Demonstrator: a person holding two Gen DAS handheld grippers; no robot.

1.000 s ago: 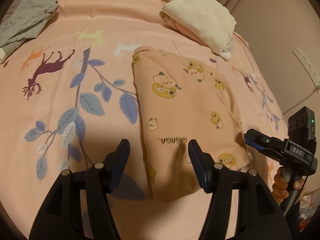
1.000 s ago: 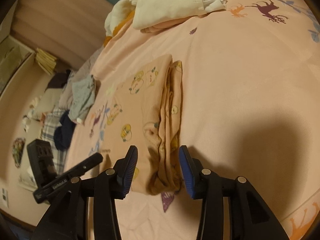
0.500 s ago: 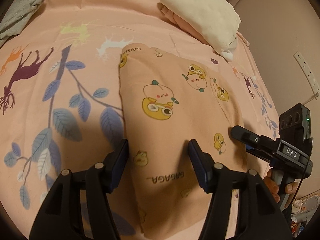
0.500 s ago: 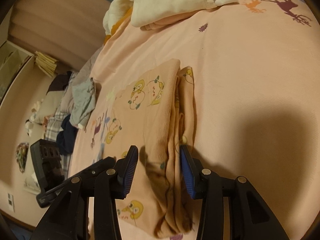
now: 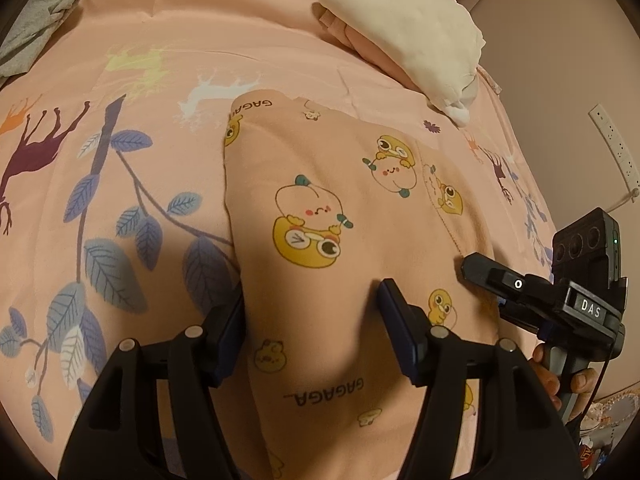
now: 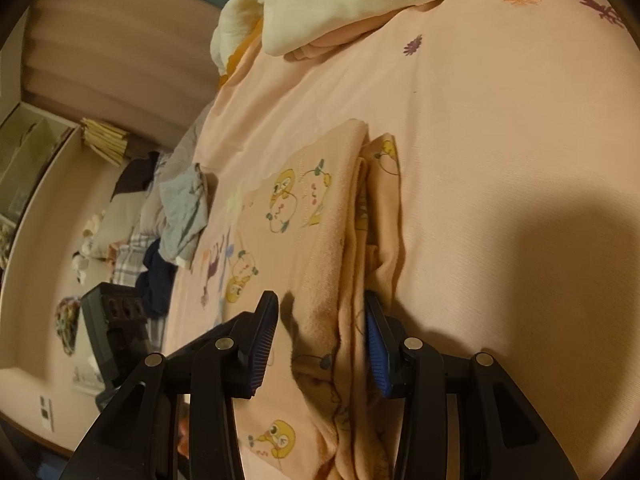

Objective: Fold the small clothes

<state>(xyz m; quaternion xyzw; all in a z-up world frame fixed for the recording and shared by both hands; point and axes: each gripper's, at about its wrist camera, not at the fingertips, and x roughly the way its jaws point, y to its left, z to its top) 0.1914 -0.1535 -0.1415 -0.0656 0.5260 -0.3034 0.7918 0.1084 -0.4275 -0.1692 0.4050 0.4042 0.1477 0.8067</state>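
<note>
A folded peach garment [image 5: 320,208] printed with yellow cartoon ducks lies on the pink animal-print bedsheet [image 5: 120,80]. My left gripper [image 5: 312,312] straddles its near left part. One finger is at the garment's left edge and the other rests on top; the jaws are opening slightly with cloth bulging between them. My right gripper [image 6: 320,336] is open astride the stacked layers of the garment's [image 6: 332,240] right edge. A gap shows beside its left pad. The right gripper [image 5: 480,274], held by a hand, also shows at the garment's right side in the left wrist view.
A cream and pink pile of folded clothes [image 5: 408,32] sits at the bed's far right corner. A grey garment [image 5: 36,28] lies far left. Beyond the bed are dark clothes [image 6: 156,284], a stack of books [image 6: 104,140] and a wall socket strip [image 5: 612,144].
Both grippers have slid forward over the garment, so more cloth now lies between each pair of fingers. The garment itself has stayed put.
</note>
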